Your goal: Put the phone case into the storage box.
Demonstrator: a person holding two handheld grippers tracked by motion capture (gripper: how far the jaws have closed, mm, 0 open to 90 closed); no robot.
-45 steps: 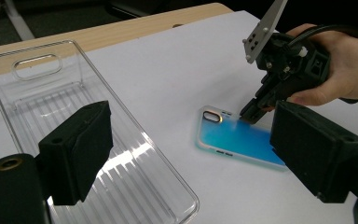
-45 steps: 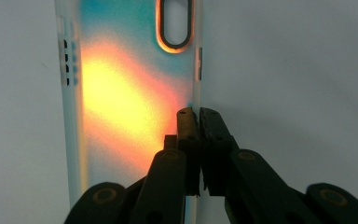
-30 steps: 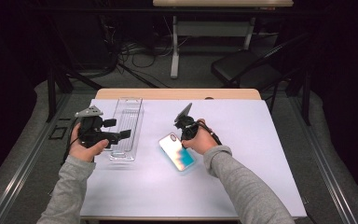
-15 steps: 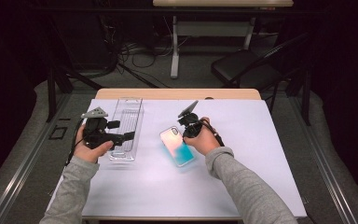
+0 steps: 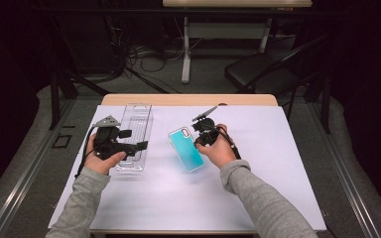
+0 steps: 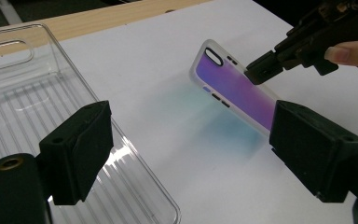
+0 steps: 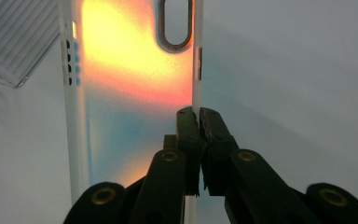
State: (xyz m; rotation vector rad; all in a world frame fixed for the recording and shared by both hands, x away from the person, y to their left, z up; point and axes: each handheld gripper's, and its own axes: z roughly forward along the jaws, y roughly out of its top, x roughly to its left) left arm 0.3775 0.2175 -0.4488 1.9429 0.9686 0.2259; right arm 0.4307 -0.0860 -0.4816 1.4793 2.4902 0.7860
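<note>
Phone case lifted by one edge, clear tray not yet in play.

High view: the right gripper (image 5: 202, 130) clamps the long edge of the teal translucent phone case (image 5: 186, 148), tilted on the white table sheet (image 5: 278, 168); the left gripper (image 5: 131, 147) hovers, jaws apart, over the clear ribbed plastic tray (image 5: 135, 121). Left gripper view: the case (image 6: 242, 93) shows purple, one edge raised. Right gripper view: jaws pinch the rim of the case (image 7: 130, 70). The placing seems left to do; no writing is readable.

White sheet (image 5: 178, 198) over wooden table (image 5: 188, 99); black chair (image 5: 258, 74), cables (image 5: 144, 54) behind.
</note>
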